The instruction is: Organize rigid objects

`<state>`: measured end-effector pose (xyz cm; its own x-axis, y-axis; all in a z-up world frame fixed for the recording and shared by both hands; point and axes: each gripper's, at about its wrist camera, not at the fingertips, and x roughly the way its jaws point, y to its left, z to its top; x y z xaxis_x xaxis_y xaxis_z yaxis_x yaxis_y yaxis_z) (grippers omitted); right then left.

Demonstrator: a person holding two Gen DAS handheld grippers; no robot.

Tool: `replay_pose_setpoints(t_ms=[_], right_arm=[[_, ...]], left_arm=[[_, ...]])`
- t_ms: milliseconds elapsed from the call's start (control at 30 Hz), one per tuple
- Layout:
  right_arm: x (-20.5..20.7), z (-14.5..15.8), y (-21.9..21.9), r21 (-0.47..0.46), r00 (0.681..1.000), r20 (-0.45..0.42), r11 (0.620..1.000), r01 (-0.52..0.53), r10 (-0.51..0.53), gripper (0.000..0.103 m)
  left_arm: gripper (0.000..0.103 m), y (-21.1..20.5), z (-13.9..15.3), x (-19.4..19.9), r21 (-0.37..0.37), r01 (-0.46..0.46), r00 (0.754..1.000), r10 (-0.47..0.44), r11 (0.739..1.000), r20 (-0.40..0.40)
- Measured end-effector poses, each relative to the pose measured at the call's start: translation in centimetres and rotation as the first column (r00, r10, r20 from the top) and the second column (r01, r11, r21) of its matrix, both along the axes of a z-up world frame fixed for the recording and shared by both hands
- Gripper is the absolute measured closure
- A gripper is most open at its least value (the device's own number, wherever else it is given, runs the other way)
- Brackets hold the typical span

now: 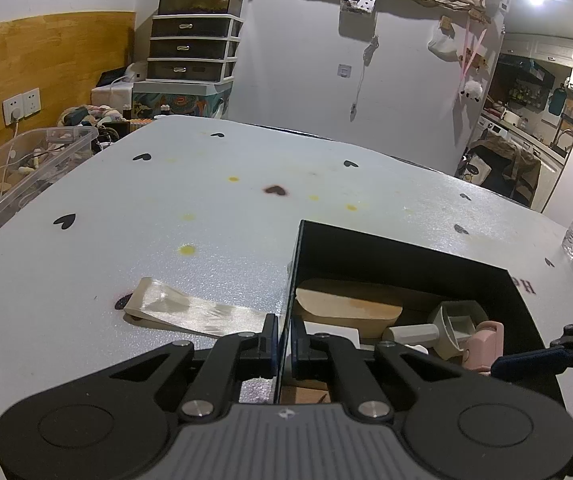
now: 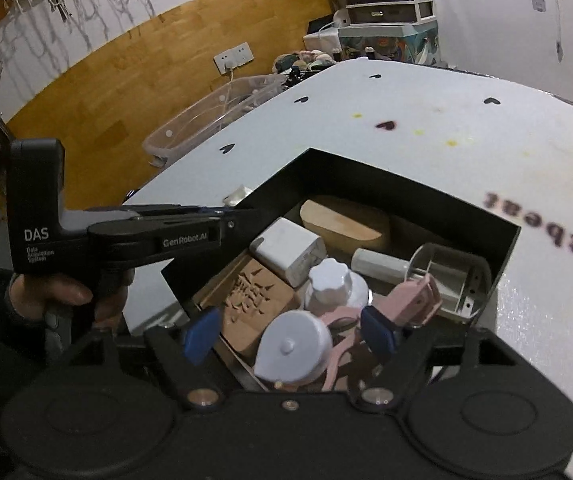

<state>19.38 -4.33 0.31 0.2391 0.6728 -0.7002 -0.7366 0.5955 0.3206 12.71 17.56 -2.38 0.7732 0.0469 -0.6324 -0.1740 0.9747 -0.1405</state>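
Left wrist view: left gripper [image 1: 284, 340] pinches the near-left wall of the open black rectangular box [image 1: 406, 248] holding assorted rigid items, right gripper [image 2: 292, 334] spread empty above them, white heart-print desk [image 1: 206, 216] beyond lies bare.

Left gripper [image 2: 242, 213]: black body, grey grip, "DAS"/"GenRobot.AI" print; right gripper [image 2: 290, 336]: blue pads, silver screws.
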Motion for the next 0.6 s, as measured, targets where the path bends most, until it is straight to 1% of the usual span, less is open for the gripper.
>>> replay_pose_setpoints(t_ms=[400, 600], right_arm=[[0.0, 0.4, -0.6, -0.012, 0.999, -0.006, 0.999, 0.046, -0.046, 0.025], [0.0, 1.2, -1.2, 0.008, 0.997, 0.018, 0.997, 0.076, -0.076, 0.024]], left_arm=[[0.097, -0.1, 0.0, 0.2, 0.001, 0.001, 1.0, -0.001, 1.0, 0.0], [0.097, -0.3, 0.0, 0.3, 0.007, 0.008, 1.0, -0.007, 1.0, -0.002]])
